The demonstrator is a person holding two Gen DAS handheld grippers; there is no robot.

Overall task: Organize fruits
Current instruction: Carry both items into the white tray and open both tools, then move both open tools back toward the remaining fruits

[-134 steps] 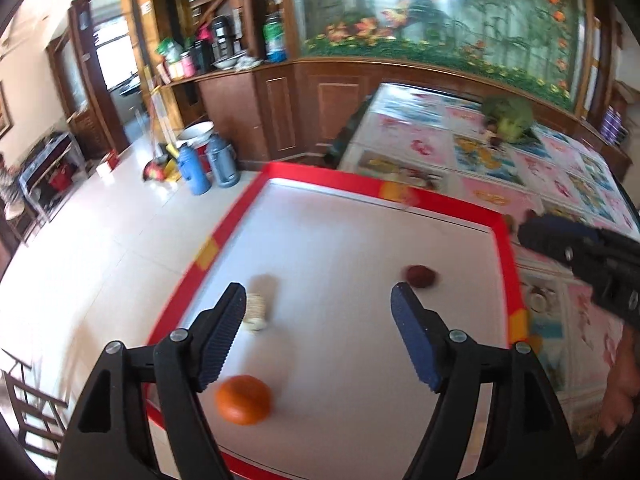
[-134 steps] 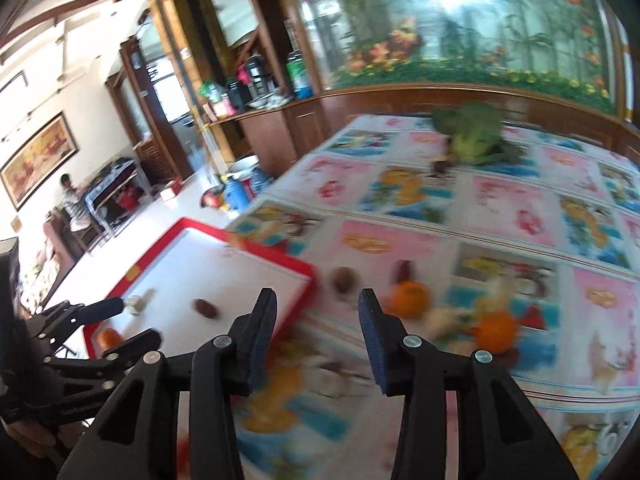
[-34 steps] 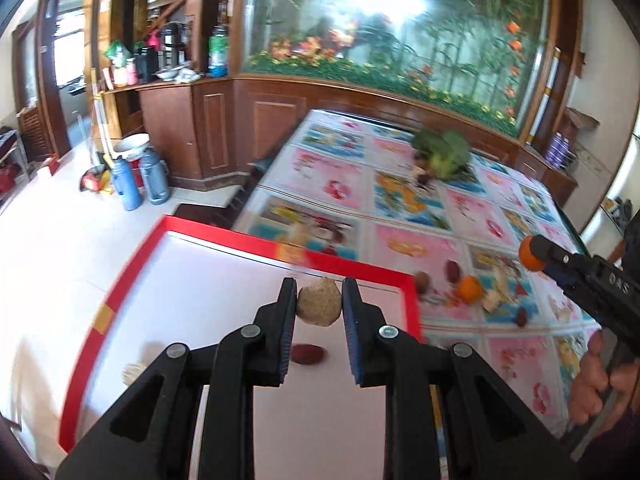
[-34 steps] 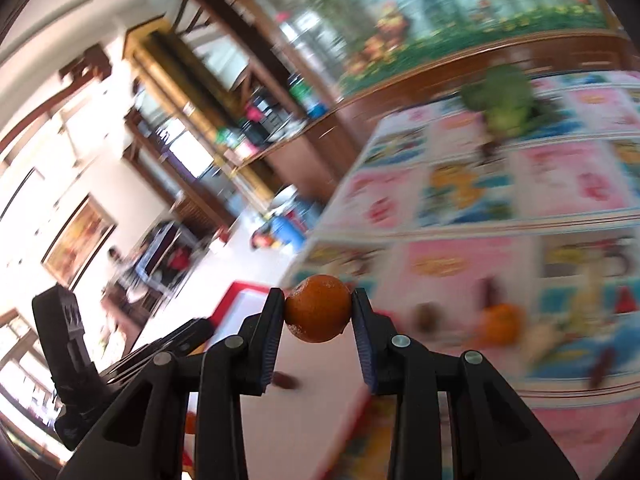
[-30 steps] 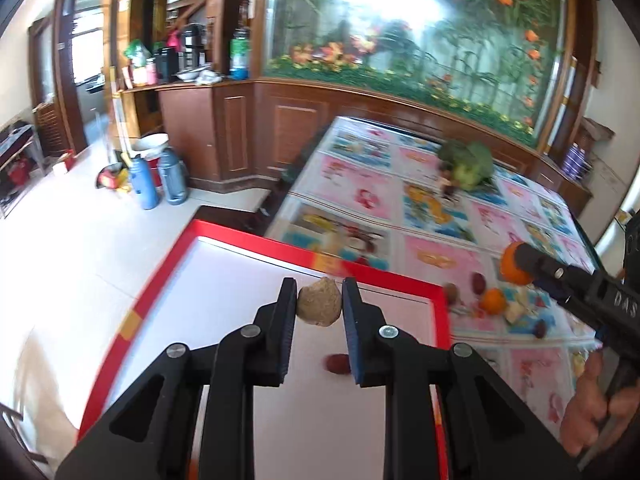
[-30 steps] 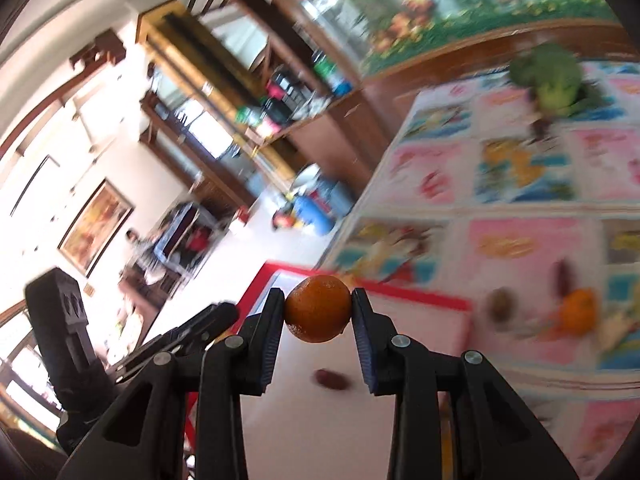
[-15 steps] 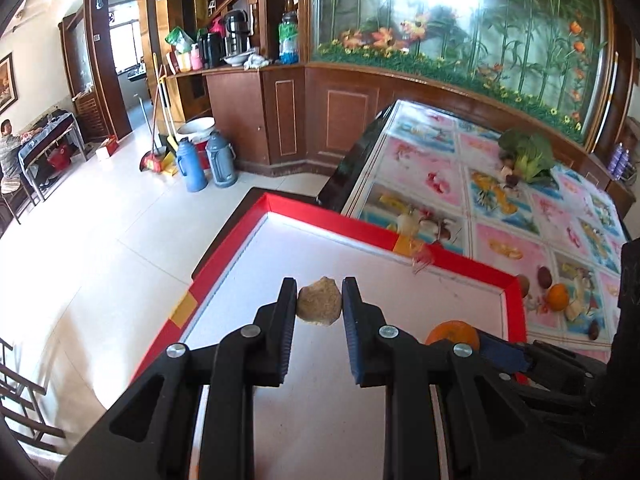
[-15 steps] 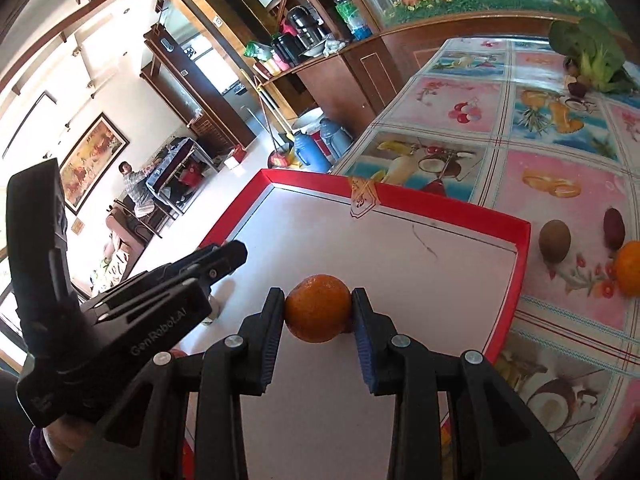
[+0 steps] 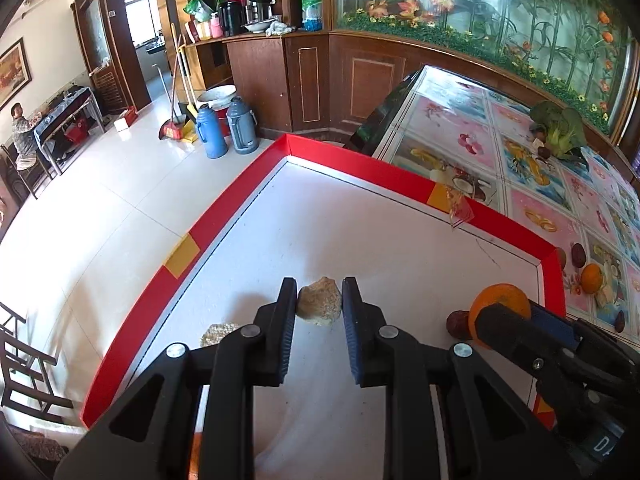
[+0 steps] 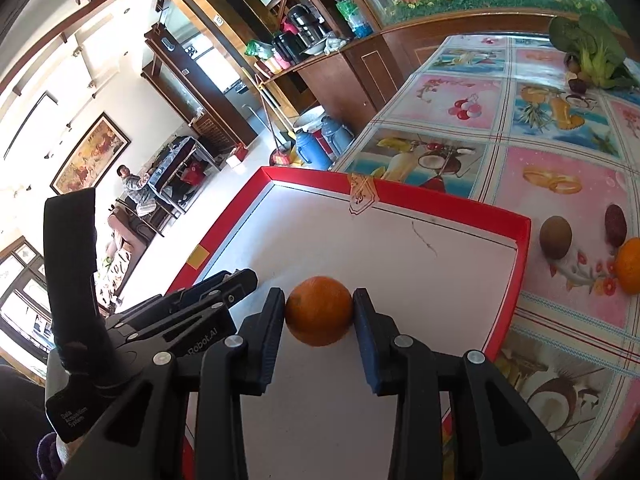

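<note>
In the left wrist view my left gripper (image 9: 319, 294) is shut on a rough beige-brown fruit (image 9: 320, 302), held low over the white floor of the red-rimmed tray (image 9: 360, 168). A similar beige fruit (image 9: 218, 330) lies on the tray floor to its left. To the right are a dark red fruit (image 9: 456, 323) and my right gripper (image 9: 500, 314). In the right wrist view my right gripper (image 10: 319, 300) is shut on an orange (image 10: 319, 312) just above the tray (image 10: 440, 196). My left gripper (image 10: 240, 278) shows beside it on the left.
On the fruit-print tablecloth right of the tray lie a brown fruit (image 10: 556, 237), a dark red fruit (image 10: 615, 220) and another orange (image 10: 630, 266). A green leafy vegetable (image 10: 592, 50) lies at the far end. The tray's left rim overhangs the tiled floor (image 9: 100, 208).
Both grippers have sunk towards the tray floor with their fruits still held. The right gripper with the orange has come from over the tablecloth to beside the left gripper.
</note>
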